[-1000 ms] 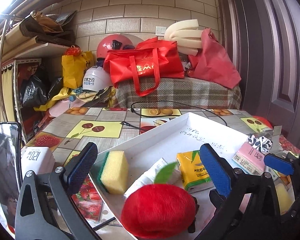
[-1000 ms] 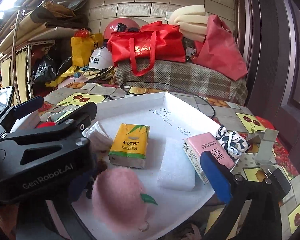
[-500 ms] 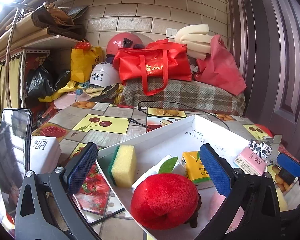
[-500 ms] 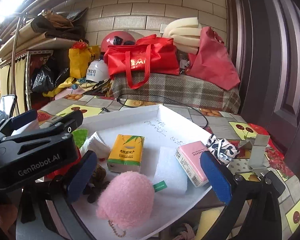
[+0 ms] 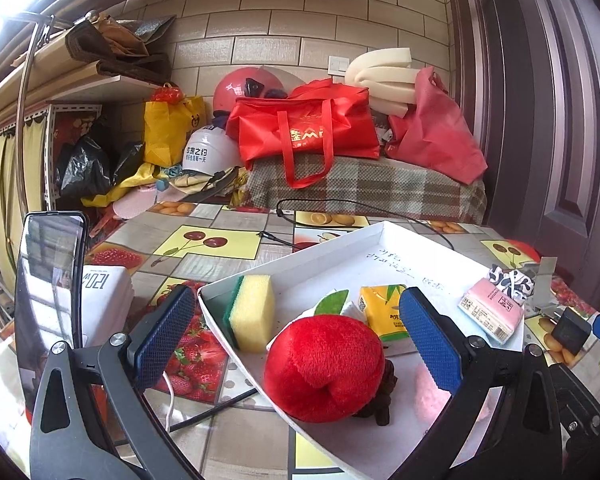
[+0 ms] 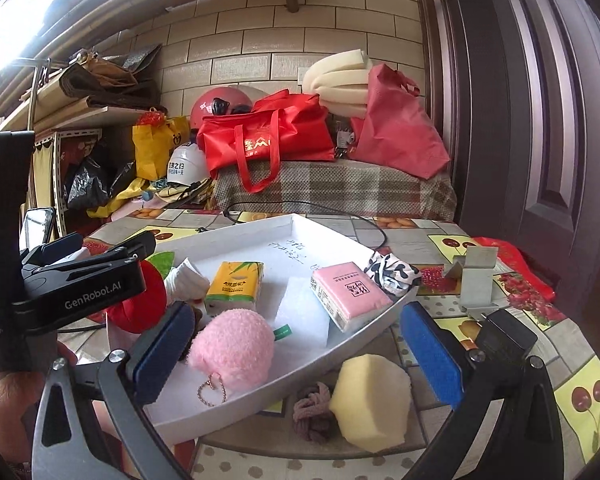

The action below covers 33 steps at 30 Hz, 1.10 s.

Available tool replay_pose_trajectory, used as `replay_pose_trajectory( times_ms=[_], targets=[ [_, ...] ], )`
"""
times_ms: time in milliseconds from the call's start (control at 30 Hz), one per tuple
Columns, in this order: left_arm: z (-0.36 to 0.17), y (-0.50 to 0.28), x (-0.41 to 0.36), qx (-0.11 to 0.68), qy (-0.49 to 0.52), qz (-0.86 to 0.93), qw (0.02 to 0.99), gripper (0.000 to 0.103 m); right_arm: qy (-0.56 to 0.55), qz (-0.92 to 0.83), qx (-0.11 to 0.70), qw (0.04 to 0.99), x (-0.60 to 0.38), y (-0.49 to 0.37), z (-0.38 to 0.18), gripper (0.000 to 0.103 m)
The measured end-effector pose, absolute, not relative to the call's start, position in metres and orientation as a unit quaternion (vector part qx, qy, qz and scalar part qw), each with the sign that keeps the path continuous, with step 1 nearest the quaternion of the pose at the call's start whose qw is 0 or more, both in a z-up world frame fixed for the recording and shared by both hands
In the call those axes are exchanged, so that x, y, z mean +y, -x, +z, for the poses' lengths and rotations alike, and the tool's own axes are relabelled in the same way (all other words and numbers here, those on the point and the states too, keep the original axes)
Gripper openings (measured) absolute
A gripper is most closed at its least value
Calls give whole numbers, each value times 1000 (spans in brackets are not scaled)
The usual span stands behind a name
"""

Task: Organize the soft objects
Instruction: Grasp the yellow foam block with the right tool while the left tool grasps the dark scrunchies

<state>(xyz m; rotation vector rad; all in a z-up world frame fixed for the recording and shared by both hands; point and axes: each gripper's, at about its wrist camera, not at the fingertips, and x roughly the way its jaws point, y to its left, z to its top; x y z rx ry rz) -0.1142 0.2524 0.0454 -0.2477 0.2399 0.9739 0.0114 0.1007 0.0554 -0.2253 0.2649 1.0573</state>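
Note:
A white tray (image 5: 292,256) holds a red plush apple (image 5: 324,368), a yellow-green sponge (image 5: 252,316), a yellow tissue pack (image 5: 384,312) and a pink tissue pack (image 5: 492,312). My left gripper (image 5: 296,336) is open, its pads either side of the apple and not touching it. In the right wrist view a pink plush ball (image 6: 232,348) lies in the tray (image 6: 236,236) beside a white foam block (image 6: 304,312). My right gripper (image 6: 296,352) is open above the tray's near edge. A yellow foam piece (image 6: 372,400) and a knotted hair tie (image 6: 312,412) lie on the table outside it.
A phone (image 5: 48,280) stands at the left beside a white box (image 5: 104,296). A black-and-white cloth (image 6: 392,272) hangs at the tray's right rim, near a metal stand (image 6: 476,280). Bags and helmets fill the back. A hand (image 6: 4,384) holds the left gripper (image 6: 108,242).
Both grippers have drawn back and up from the tray. The yellow foam piece and hair tie have come into the right view. The plush toys stay in the tray.

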Motion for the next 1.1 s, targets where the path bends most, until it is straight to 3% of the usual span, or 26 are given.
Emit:
replay_pose_trajectory(
  times_ms=[467, 700, 933, 1100],
  targets=[
    [45, 121, 196, 138, 116, 374, 910, 103, 107, 460, 210, 856, 31, -77, 46, 103],
    [45, 98, 166, 174, 73, 287, 939, 103, 139, 545, 296, 772, 54, -95, 26, 103],
    [45, 91, 165, 188, 72, 276, 940, 103, 90, 563, 349, 744, 91, -112, 18, 103],
    [44, 92, 168, 187, 83, 275, 939, 103, 58, 622, 418, 659, 108, -123, 2, 103]
  ],
)
